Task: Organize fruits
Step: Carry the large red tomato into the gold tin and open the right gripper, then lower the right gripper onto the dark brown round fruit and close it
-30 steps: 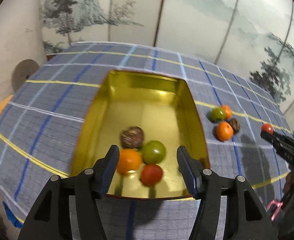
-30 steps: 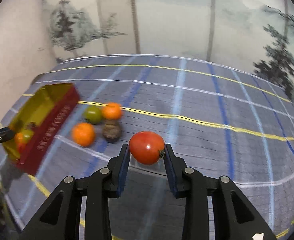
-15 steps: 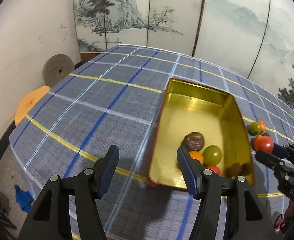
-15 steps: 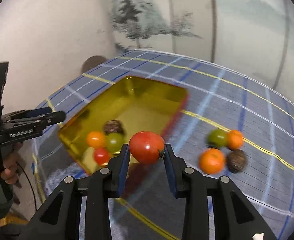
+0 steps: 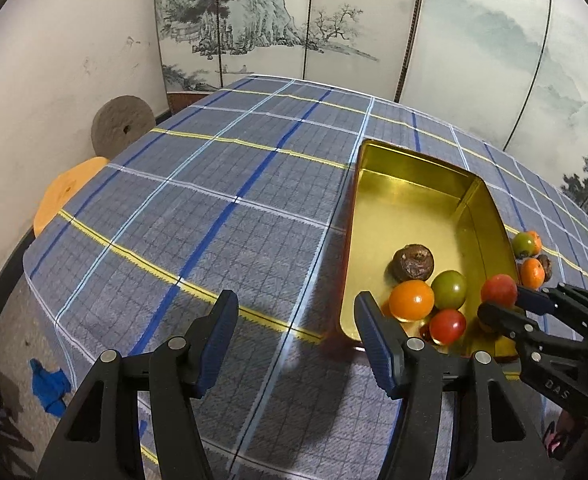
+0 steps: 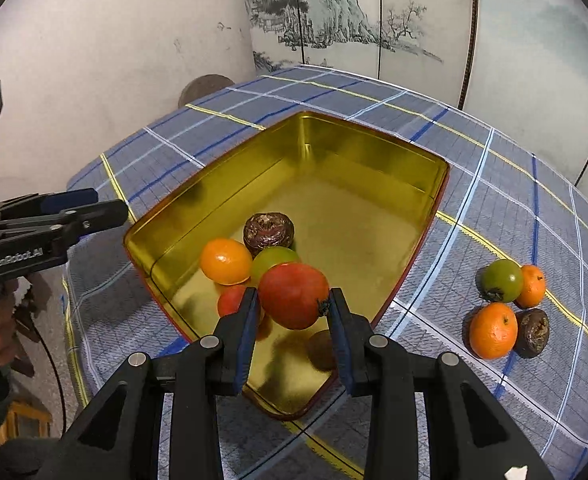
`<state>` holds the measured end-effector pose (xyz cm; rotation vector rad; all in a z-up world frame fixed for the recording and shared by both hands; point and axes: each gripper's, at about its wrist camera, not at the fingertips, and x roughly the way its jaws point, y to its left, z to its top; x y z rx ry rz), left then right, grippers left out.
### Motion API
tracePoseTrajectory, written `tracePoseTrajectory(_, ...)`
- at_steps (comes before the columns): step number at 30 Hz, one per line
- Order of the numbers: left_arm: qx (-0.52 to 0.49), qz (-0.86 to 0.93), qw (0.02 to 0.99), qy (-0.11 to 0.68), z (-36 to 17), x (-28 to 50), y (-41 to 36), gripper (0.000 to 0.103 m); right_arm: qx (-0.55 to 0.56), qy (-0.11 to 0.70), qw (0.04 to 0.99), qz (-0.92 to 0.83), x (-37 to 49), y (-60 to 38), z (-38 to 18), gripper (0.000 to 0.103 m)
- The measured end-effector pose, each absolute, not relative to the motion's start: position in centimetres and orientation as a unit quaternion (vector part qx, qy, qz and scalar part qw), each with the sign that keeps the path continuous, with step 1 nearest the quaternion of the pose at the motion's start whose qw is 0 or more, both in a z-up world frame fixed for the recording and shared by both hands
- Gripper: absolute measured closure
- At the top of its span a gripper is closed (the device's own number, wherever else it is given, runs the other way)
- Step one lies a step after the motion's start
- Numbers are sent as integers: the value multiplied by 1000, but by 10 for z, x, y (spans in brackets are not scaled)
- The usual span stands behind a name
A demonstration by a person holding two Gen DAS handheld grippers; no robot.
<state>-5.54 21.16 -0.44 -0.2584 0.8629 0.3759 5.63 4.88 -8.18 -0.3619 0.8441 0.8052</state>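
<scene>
We had the right gripper clamped on a red tomato, its fingers pressing both sides of the fruit, and it hung over the near end of the gold tin, above the tin's floor and not yet set down. The left gripper held nothing; its fingers stood partly apart over the checked cloth of the bench, just beside the tin's left wall.

We judged the sorting to be roughly half done. Four fruits already lay in the tin, bunched at its near end: an orange mandarin, a green tomato, a small red tomato and a dark brown wrinkled fruit. The one in our right gripper would make a fifth once released.

Four more waited on the cloth to the right of the tin, well apart from it and touching one another: a green tomato, a small mandarin, a larger mandarin and another brown fruit. The far half of the tin was bare, so we reckoned there was room for all of them.
</scene>
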Motion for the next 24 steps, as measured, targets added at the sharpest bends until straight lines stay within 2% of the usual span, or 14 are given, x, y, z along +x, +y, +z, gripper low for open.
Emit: tracePoseTrajectory(24, -124, 164, 882, 425, -8, -57, 199, 42, -171, 384, 824, 379, 52, 57, -82, 69)
